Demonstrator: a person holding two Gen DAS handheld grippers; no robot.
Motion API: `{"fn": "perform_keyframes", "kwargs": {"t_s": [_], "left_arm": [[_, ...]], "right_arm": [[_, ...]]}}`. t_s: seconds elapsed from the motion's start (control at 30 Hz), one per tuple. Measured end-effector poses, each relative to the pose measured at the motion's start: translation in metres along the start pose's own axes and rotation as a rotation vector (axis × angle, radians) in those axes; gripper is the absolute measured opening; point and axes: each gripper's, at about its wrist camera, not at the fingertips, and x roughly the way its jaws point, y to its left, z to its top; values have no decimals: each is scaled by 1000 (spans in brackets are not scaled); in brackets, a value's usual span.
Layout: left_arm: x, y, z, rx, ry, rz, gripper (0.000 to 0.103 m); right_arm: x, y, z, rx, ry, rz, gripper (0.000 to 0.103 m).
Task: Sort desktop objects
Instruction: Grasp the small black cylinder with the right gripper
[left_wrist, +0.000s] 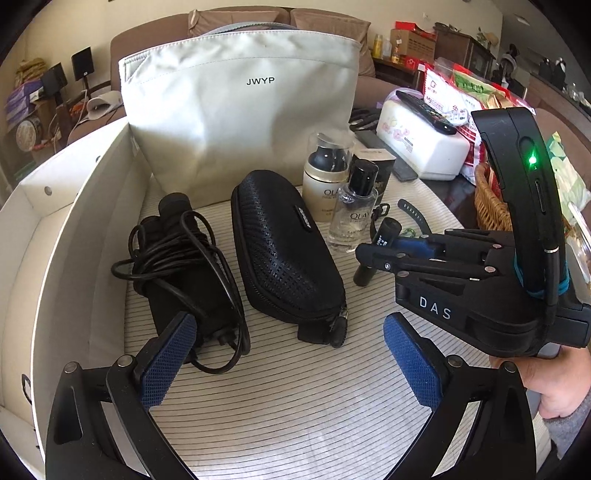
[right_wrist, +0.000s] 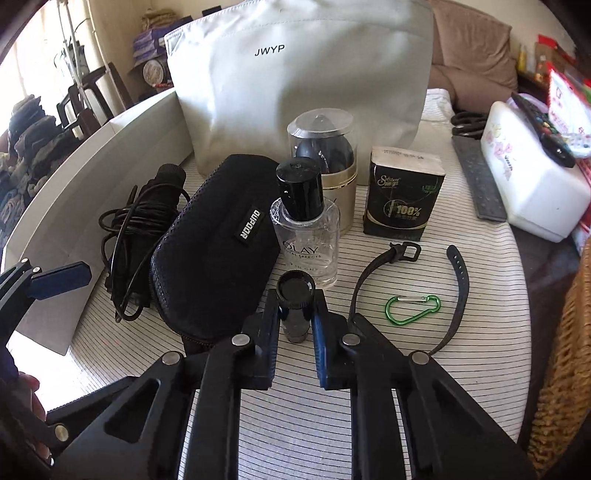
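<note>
My right gripper (right_wrist: 295, 321) is shut on a small black tube (right_wrist: 296, 295), its blue pads against both sides. In the left wrist view the same right gripper (left_wrist: 373, 254) comes in from the right, and the tube (left_wrist: 386, 230) stands tilted with its lower end near the striped mat (left_wrist: 295, 406). My left gripper (left_wrist: 290, 343) stands open over the mat's front, with nothing between its fingers. Ahead of it lie a black zip case (left_wrist: 284, 251) and a black power adapter wrapped in cable (left_wrist: 181, 258). A clear Olay bottle (right_wrist: 306, 229) stands just behind the tube.
A gold cream jar (right_wrist: 325, 147), a black tissue packet (right_wrist: 402, 195), a watch strap (right_wrist: 369, 273) and a green carabiner (right_wrist: 412, 304) share the mat. A white tote bag (left_wrist: 240, 110) stands behind. A white box wall (left_wrist: 74, 240) borders the left, a wicker basket (left_wrist: 491, 206) the right.
</note>
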Motion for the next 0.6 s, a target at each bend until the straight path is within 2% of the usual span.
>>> {"fn": "perform_keyframes", "kwargs": {"t_s": [0.23,0.33,0.4,0.47,0.53,0.57,0.6], "left_arm": [[-4,1,4,-12,-13,-40,101],[-4,-8,5,18,-16,-56,98],[-6,-15,5,35,-13,-91,93],[-10,-23,4,57,-12,-133,83],[-14,-30,3,79,-9,-154,61],[-16,-33,3,84,-3,-160,53],[-18,-36,3,88,-3,-164,51]], "right_arm": [[-25,-17,-1,51,-31,33,16],[-43,-28,-1,95,-35,96,16],[-54,-32,1,118,-31,146,15],[-66,-32,4,133,-28,200,15],[-77,-29,7,138,-24,250,15],[-82,-26,10,141,-22,274,15],[-87,-22,11,143,-18,295,15]]}}
